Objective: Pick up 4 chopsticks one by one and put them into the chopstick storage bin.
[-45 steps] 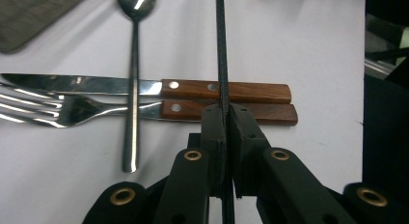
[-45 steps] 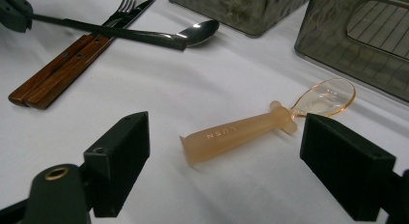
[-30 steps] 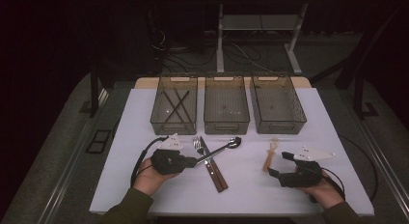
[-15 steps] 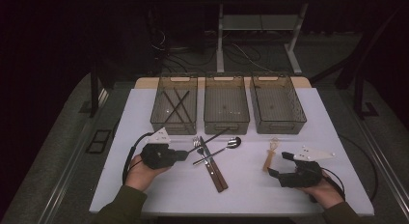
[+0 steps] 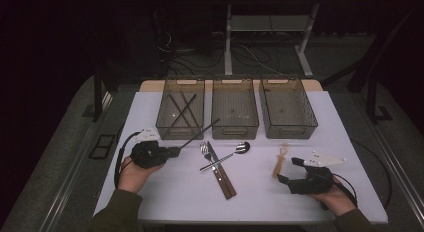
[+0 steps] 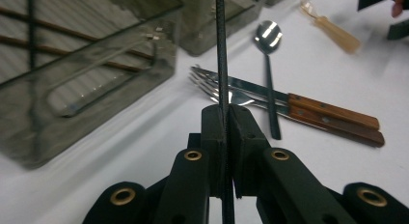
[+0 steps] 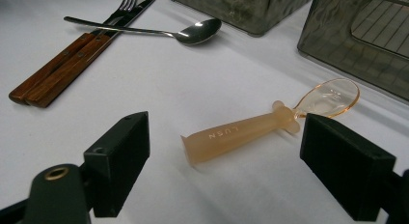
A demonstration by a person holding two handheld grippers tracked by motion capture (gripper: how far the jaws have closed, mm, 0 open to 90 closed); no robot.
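Now the left gripper, fingers clamped on a black chopstick, should carry it into the left bin holding other chopsticks, while the right gripper waits with fingers apart by the translucent spoon.

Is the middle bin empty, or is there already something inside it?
Empty, as far as the high view shows: the middle bin has a bare ribbed floor with a few glints, while the left bin holds dark chopsticks.

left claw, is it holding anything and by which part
Yes: the left claw is shut on a thin dark chopstick, pinched near one end. The rest of it points toward the left bin.
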